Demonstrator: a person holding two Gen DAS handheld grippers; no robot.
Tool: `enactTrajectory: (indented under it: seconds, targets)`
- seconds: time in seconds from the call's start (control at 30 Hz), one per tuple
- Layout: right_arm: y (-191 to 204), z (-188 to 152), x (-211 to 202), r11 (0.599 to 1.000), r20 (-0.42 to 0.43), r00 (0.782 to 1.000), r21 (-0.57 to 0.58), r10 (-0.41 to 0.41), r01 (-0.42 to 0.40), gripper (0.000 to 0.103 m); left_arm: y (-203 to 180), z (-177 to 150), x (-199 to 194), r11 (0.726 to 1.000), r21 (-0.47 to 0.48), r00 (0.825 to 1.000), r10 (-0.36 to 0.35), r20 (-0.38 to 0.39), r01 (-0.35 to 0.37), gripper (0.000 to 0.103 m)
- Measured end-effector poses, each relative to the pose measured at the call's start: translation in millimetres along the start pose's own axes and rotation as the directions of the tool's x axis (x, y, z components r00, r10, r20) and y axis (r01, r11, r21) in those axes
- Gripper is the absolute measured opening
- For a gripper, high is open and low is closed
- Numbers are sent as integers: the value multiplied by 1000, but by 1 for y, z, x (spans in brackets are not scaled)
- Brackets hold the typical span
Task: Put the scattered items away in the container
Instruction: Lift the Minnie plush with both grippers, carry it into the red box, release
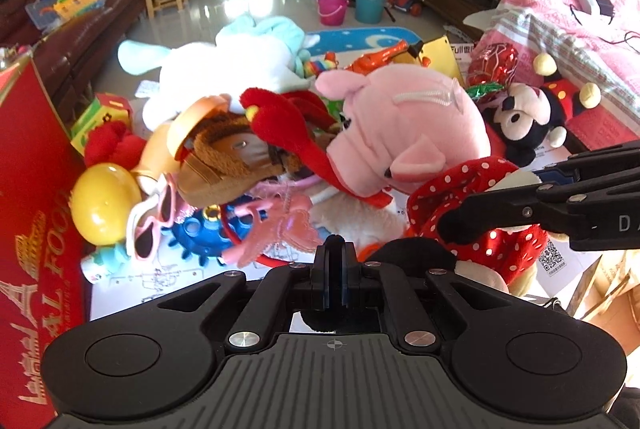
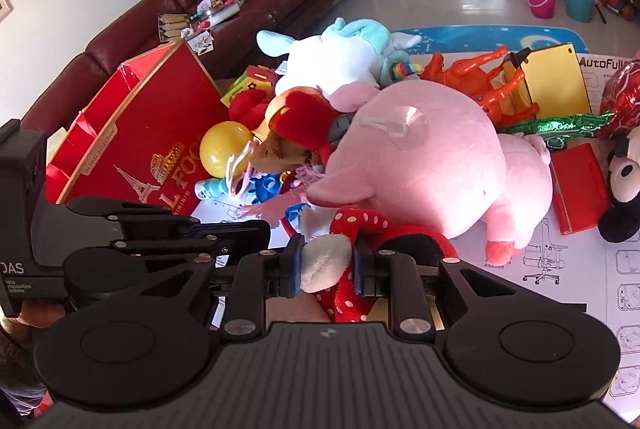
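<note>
We see most of the job left: the red box [image 2: 132, 133], which we take for the container, stands tilted at the left edge of the pile, and we cannot see into it, so we cannot tell what it holds. The toys lie on printed instruction sheets [image 2: 560, 269] spread on the floor. Largest is the pink pig plush [image 2: 424, 165], lying across the middle; behind it the white and mint plush [image 2: 340, 57], to the right a mouse plush [image 1: 520, 117] and an orange toy horse [image 2: 476, 77]. Smaller things crowd the box side: a brown sandal [image 1: 224, 165], a yellow ball [image 2: 224, 149], a blue spiky ring [image 1: 200, 233] and pink sunglasses [image 1: 152, 225]. Nearest us is the polka-dot doll [image 2: 360, 225], red with white spots. Our right gripper [image 2: 326, 265] is partly closed on it, the pads pressing a white stuffed limb and the spotted cloth between them, so we judge this doll is the item being carried to the box. Our left gripper [image 1: 335, 261] is fully closed with nothing between its fingers, hanging just above the sheets beside the doll.
</note>
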State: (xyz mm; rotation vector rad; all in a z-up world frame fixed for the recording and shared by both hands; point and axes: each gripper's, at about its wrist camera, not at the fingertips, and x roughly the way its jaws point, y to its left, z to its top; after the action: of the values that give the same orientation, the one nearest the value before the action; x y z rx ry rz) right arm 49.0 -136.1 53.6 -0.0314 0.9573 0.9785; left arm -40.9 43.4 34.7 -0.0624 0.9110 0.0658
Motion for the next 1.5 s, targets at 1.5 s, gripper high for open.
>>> enactTrajectory:
  seconds: [1.5]
  targets:
    - [305, 213, 92, 828, 110, 917, -480, 384, -290, 27, 285, 58, -208, 756, -443, 743, 621, 251, -482, 0]
